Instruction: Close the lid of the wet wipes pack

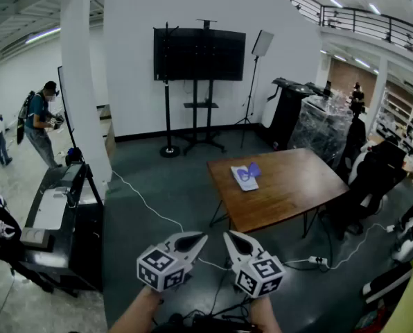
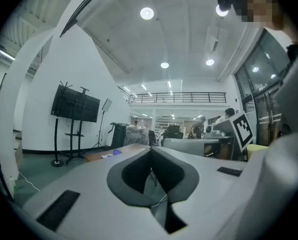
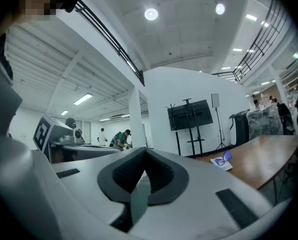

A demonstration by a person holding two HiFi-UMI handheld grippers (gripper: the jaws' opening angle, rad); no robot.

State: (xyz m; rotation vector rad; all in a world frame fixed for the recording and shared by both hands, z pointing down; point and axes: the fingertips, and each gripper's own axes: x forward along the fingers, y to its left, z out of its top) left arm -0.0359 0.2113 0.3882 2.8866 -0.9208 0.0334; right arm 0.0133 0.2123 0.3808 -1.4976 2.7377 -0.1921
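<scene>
Standing well back from the wooden table [image 1: 298, 189], we hold both tools low and close to the body. Left gripper [image 1: 190, 241]: jaws pressed together at the tips, nothing between them. Right gripper [image 1: 235, 241]: the same, tips closed together and empty.

Wet wipes pack [image 1: 244, 178] lies flat on the far left part of the tabletop, near the short far edge and well apart from both grippers. A purple flap [image 1: 252, 170] stands up off its top; we take this for the lid, open. Task not begun as far as we can judge: nothing touches the pack and the lid is not pressed down. Left to do: walk up, reach over, fold the flap down and press it shut.

Room for moving: open grey floor between us and the near table corner. A white cable [image 1: 147, 207] crosses that floor, with a power strip [image 1: 319, 260] near the table legs; both look like trip risks. Black chairs [image 1: 374, 173] crowd the right side, a dark cart [image 1: 59, 217] the left. The near-left edge seems the freest approach.
</scene>
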